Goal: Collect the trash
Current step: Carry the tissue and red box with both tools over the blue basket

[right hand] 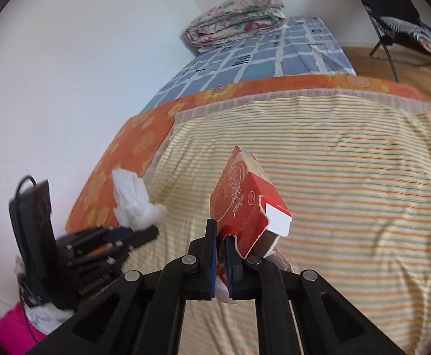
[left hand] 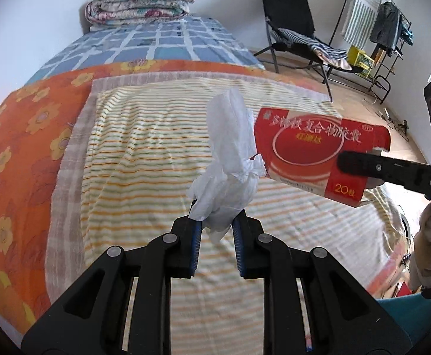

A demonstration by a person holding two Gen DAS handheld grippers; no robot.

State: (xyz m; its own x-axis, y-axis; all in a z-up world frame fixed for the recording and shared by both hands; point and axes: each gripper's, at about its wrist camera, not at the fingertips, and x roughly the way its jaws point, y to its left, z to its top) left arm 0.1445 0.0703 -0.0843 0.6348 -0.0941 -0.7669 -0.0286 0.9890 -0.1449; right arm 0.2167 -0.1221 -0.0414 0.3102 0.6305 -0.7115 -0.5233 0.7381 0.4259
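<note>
The white tissue (left hand: 230,159) covers one corner of the red box (left hand: 319,153). The letters on the box are too blurry to read. The folding chair (right hand: 398,14) is cut off by the picture's edge.

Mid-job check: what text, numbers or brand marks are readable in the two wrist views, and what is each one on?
"20粒": bottom corner of the red box held in the right gripper.
"DAS": white letters on the right gripper's finger, cut off at the frame edge.
Large white Chinese title across the red box: blurred, not reliably readable.
Small white lettering on the left gripper body: too blurred to read.
The tissue carries no text.
</note>
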